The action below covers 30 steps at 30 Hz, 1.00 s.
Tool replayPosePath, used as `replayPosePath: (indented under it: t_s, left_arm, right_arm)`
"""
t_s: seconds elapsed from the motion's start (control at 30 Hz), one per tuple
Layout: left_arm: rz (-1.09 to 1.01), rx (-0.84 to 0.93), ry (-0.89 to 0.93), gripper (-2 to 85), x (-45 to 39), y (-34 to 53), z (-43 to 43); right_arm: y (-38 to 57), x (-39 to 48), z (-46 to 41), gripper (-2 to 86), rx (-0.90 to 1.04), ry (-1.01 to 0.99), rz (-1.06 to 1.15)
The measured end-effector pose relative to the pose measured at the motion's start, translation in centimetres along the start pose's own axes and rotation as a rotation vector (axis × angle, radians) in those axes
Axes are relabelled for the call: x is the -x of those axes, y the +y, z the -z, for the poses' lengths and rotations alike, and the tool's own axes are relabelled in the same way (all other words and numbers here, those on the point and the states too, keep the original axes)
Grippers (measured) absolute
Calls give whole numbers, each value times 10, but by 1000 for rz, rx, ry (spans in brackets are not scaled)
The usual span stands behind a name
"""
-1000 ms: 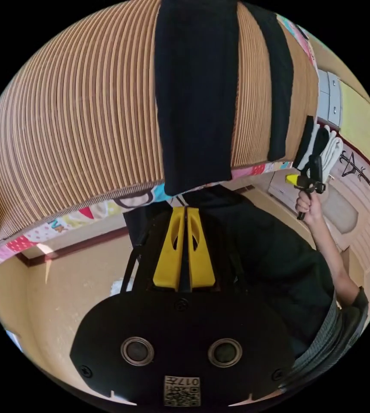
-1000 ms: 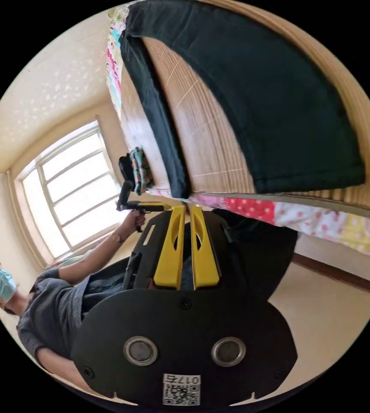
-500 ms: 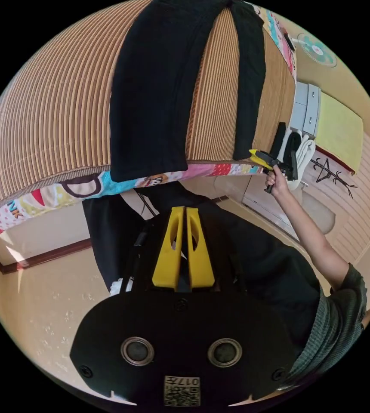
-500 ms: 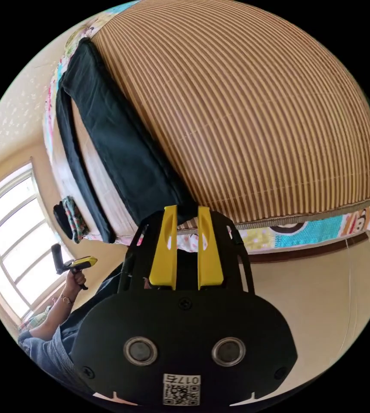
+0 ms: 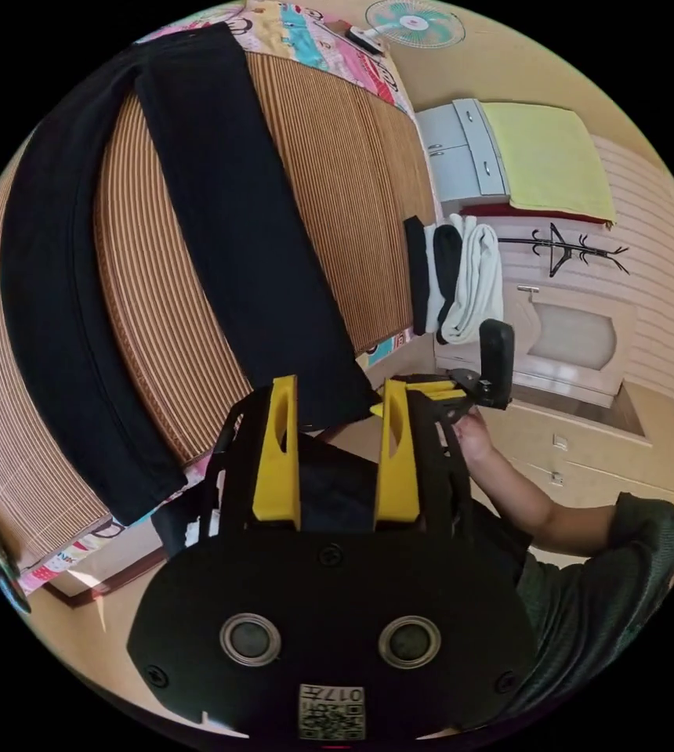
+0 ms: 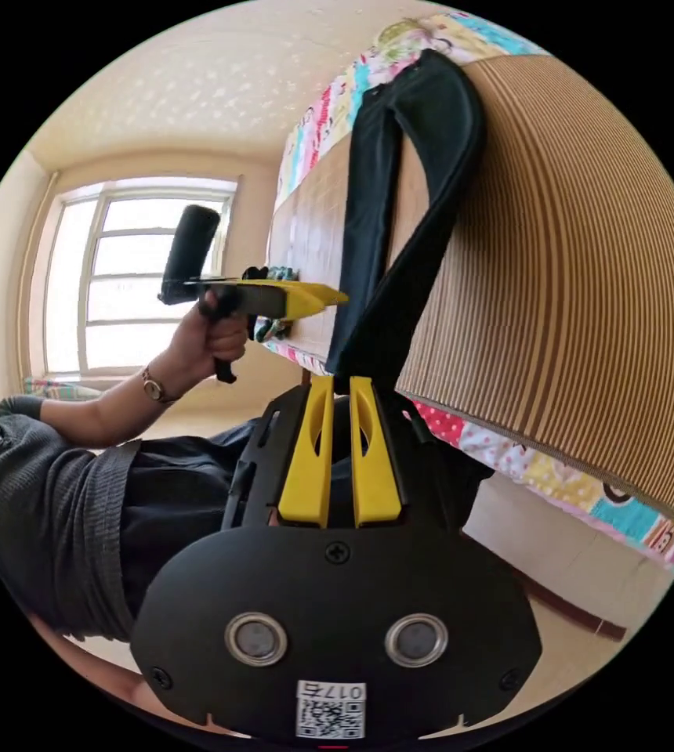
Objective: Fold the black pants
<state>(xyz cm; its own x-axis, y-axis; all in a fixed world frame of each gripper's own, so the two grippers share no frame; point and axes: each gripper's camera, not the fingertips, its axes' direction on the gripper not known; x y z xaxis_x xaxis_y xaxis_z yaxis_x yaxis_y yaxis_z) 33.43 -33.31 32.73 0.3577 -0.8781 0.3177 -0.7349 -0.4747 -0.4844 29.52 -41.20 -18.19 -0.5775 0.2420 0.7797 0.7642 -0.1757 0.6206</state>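
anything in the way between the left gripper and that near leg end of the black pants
Nothing visible. The left gripper has its jaws open right at the hem of the black pants, which lie spread on the striped mat. The stacked clothes sit off to the side.

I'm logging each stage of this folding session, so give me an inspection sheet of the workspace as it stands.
Surface: striped bamboo mat over a patterned quilt on a bed.
Job's things: black pants lie flat on the mat, legs spread apart, hems at the bed's edge.
Clutter: folded black and white clothes stacked at one mat edge; a patterned bundle at another.
Grippers: left gripper open, one pant hem between its jaws; right gripper shut at the same hem, grip unclear.
Cables: nothing seen.
Surroundings: window, fan, grey cabinet, coat rack.
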Motion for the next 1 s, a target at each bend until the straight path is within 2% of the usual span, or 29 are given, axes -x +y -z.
replayPosePath:
  t_s: [0.07, 0.13, 0.2, 0.27, 0.33, 0.4, 0.5, 0.57, 0.67, 0.8, 0.93, 1.0]
  left_arm:
    - [14, 26, -85, 154, -9, -13, -6]
    - [11, 95, -147, 104, -14, -23, -16]
    - [-36, 101, -136, 49, -16, -20, -15]
    - [-82, 100, -161, 38, -13, -11, -12]
    - [-64, 69, -144, 33, 1, 6, 1]
    - [-39, 18, -86, 33, 15, 20, 16]
    - [21, -21, -19, 35, 44, 36, 34]
    - [68, -49, 19, 35, 61, 45, 47]
    - [101, -94, 100, 34, 82, 56, 64]
    - [147, -102, 144, 35, 104, 67, 78]
    - [197, -134, 231, 36, 129, 78, 91]
    - [203, -143, 270, 36, 140, 81, 95]
  right_arm:
    - [-11, 23, -3, 26, 29, -28, 86]
    - [-25, 38, -13, 27, 102, -35, 139]
    - [-42, 47, -30, 31, 308, 36, 259]
    - [-55, 36, -31, 36, 423, 107, 266]
    - [-76, 14, -18, 44, 439, 169, 184]
    - [-115, -19, 11, 65, 359, 126, 40]
    - [-175, -41, 47, 93, 170, 22, -57]
    - [-217, -48, 59, 109, 68, 35, -103]
    - [-288, -64, 59, 135, -60, 75, -191]
    - [-376, -95, 39, 160, -202, -14, -374]
    - [-440, -100, 6, 169, -221, 79, -437]
    - [-476, -95, -21, 167, -197, 207, -437]
